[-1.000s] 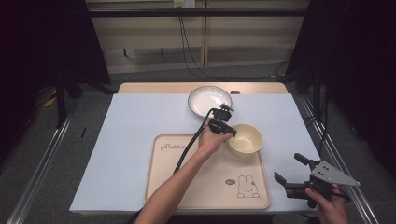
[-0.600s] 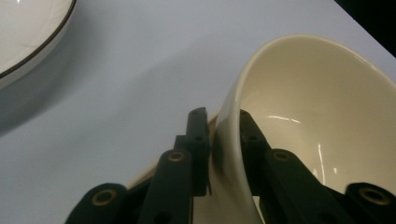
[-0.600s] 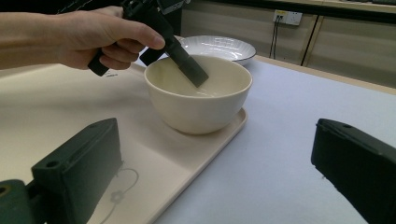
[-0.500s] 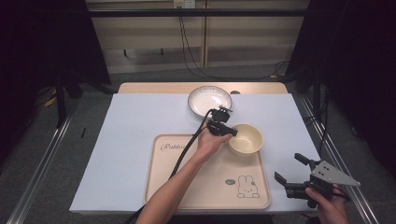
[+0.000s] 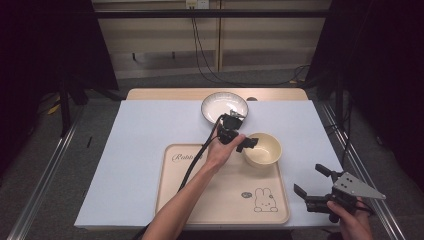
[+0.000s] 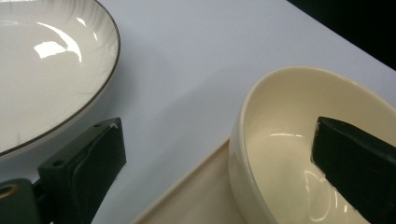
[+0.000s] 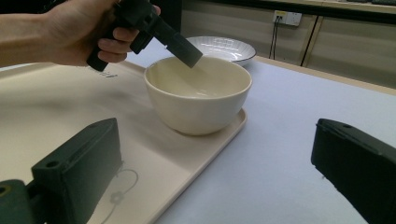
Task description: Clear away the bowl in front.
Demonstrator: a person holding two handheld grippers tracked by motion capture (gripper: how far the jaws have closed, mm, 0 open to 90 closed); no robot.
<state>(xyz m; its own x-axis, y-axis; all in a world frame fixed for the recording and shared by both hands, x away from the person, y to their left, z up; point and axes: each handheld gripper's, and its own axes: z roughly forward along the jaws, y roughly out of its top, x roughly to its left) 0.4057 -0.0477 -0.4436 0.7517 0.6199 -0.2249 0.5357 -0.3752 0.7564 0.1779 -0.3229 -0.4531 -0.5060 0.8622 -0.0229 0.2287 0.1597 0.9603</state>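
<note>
A cream bowl [image 5: 263, 149] sits on the far right corner of a beige tray [image 5: 220, 195] printed with a rabbit. My left gripper [image 5: 245, 141] is open at the bowl's left rim. In the left gripper view [image 6: 218, 135] one jaw hangs inside the bowl [image 6: 289, 154] and the other stays outside, over the white tablecloth. A white plate with a dark rim [image 5: 224, 106] lies just beyond the tray. My right gripper [image 5: 310, 180] is open off the tray's right side, holding nothing. The right gripper view [image 7: 215, 140] faces the bowl [image 7: 198, 95], with the left gripper [image 7: 180, 44] above it.
A white cloth [image 5: 145, 135] covers the table, bare on its left half and along the right edge. The plate [image 6: 42, 70] is close to the left gripper's outer jaw. Metal rails run along both sides of the table.
My left gripper has edged slightly down and right onto the bowl's rim. The bowl, the plate and the right gripper have stayed where they were.
</note>
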